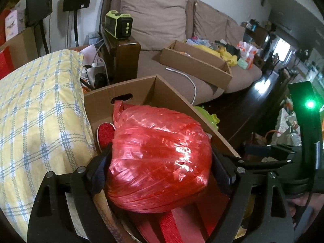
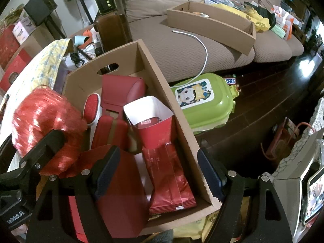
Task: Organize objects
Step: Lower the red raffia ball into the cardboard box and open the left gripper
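Note:
My left gripper (image 1: pixel 160 168) is shut on a big ball of red plastic twine (image 1: pixel 160 158) and holds it over the near left part of an open cardboard box (image 1: pixel 133 87). The ball also shows in the right wrist view (image 2: pixel 46 125), blurred, at the box's left side. The box (image 2: pixel 154 68) holds several red things: a red case (image 2: pixel 121 91), a red paper carton with white lining (image 2: pixel 149 117), a red foil packet (image 2: pixel 170 180) and a red-and-white brush (image 2: pixel 92 107). My right gripper (image 2: pixel 160 170) is open and empty over the box's near end.
A yellow plaid pillow (image 1: pixel 38 109) lies left of the box. A brown sofa (image 2: pixel 182 46) behind carries a long cardboard tray (image 2: pixel 212 22), a white cable (image 2: pixel 202 46) and clutter. A green lidded tub (image 2: pixel 204 101) sits on the dark floor to the right.

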Action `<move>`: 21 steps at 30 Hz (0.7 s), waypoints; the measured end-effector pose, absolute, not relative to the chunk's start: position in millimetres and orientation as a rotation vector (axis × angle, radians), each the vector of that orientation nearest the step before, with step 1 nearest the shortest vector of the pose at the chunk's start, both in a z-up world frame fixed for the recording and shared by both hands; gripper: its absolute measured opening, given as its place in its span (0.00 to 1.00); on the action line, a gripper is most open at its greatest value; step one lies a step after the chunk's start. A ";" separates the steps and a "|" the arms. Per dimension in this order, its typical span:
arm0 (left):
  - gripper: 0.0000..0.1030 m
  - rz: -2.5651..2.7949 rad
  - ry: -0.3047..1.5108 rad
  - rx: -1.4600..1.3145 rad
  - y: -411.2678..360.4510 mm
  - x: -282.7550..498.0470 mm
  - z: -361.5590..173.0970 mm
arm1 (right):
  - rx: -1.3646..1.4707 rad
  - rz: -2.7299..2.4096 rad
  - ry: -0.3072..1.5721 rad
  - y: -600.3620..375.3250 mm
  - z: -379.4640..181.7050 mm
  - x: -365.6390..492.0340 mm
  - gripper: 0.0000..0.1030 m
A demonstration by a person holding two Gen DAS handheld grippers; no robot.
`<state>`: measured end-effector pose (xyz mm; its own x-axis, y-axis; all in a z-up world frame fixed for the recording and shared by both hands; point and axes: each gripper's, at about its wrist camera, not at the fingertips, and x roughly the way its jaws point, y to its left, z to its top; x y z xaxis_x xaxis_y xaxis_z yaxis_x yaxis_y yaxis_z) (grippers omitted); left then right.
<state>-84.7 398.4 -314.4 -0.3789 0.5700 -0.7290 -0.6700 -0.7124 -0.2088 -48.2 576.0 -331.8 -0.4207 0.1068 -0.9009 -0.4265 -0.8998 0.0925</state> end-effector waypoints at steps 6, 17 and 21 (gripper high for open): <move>0.94 2.117 0.146 -1.058 397.8 -84.1 -313.1 | -1.467 2.365 0.445 576.4 -331.8 -48.0 0.77; 0.95 2.116 0.078 -1.071 389.6 -92.3 -310.7 | -1.470 2.363 0.445 577.2 -332.6 -47.4 0.77; 0.95 2.115 0.050 -1.070 387.0 -92.9 -309.6 | -1.468 2.363 0.446 577.1 -333.1 -46.9 0.77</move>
<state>-93.0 387.0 -309.6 -0.3671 0.6054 -0.7062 -0.6380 -0.7164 -0.2825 -46.9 577.1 -333.1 -0.4190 0.1064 -0.9017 -0.4277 -0.8991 0.0927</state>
